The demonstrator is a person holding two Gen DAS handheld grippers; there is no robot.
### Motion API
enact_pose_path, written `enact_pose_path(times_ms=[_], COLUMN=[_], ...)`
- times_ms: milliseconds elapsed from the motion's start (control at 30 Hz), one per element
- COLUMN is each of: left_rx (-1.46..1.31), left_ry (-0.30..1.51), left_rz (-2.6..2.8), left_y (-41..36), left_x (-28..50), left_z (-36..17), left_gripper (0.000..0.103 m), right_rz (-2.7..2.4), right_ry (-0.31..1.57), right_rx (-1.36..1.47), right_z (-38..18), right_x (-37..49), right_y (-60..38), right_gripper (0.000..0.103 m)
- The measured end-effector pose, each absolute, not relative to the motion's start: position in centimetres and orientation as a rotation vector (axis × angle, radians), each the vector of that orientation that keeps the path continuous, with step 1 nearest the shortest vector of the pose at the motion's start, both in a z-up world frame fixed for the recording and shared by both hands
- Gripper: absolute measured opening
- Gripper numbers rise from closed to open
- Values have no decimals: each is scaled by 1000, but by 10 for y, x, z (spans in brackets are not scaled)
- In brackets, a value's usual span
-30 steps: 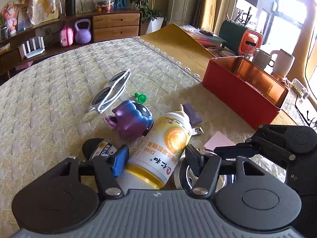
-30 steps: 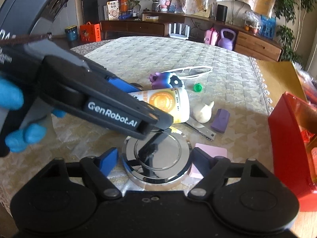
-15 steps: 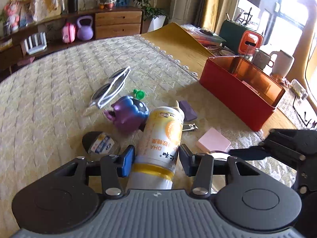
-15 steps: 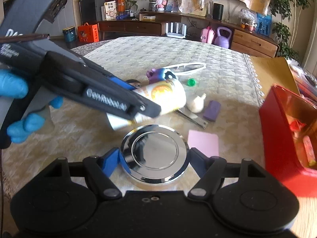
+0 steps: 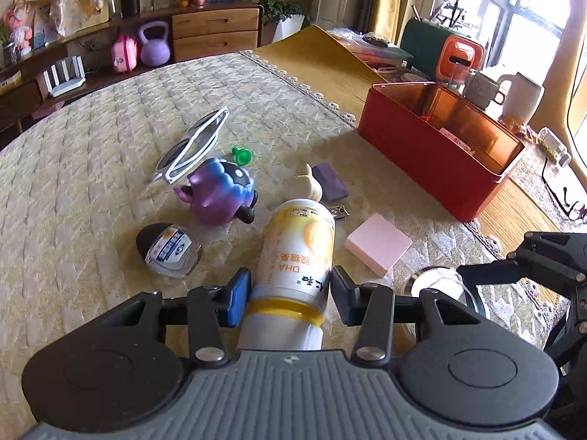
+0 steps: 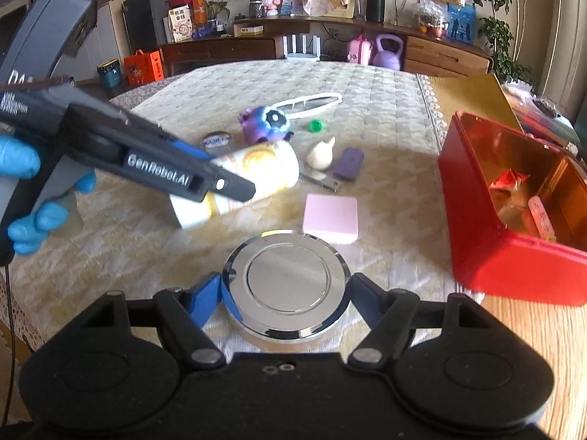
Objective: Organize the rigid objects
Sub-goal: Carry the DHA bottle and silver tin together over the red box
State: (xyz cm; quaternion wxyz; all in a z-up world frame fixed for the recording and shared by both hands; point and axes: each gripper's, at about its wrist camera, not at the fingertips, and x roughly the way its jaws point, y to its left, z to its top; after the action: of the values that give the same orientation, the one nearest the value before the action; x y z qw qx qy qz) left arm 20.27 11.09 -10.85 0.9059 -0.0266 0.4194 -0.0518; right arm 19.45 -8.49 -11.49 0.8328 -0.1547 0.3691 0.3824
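In the lower centre of the left wrist view, the white and orange bottle (image 5: pixel 297 253) is clamped near its white cap end by the left gripper (image 5: pixel 290 293), both fingers pressed against its round sides. In the right wrist view the bottle is seen at centre left, tilted and apparently raised off the quilted table cover (image 5: pixel 91 168). It is judged rigid plastic, light, smooth and likely to slip or swing, since it is held near one end and not at mid-body.

At the bottom centre of the right wrist view, the chrome disc (image 6: pixel 286 286) is bracketed at its rim by the right gripper (image 6: pixel 287 289); whether the fingers are fully pressed on it cannot be told. It is judged hard, heavier and slippery, best taken across its rim. The red bin (image 6: pixel 513 220) stands at the right edge.
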Motion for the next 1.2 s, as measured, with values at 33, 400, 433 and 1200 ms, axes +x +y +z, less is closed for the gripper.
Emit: enact_pose_path(times_ms=[33, 400, 433, 1200], left_rx=[-49, -26, -24, -79], left_ry=[868, 891, 891, 890], left_rz=[-111, -79, -75, -115], left_y=[110, 101, 101, 61], left_x=[204, 214, 213, 204], left_z=[-109, -123, -123, -53], left_gripper=[47, 47, 47, 46], right_rz=[812, 808, 807, 705], right_ry=[775, 762, 764, 678], right_rx=[-333, -329, -324, -263], right_z=[-115, -116, -115, -45], right_x=[193, 193, 193, 206], right_y=[-85, -85, -86, -153], right_gripper=[75, 75, 75, 75])
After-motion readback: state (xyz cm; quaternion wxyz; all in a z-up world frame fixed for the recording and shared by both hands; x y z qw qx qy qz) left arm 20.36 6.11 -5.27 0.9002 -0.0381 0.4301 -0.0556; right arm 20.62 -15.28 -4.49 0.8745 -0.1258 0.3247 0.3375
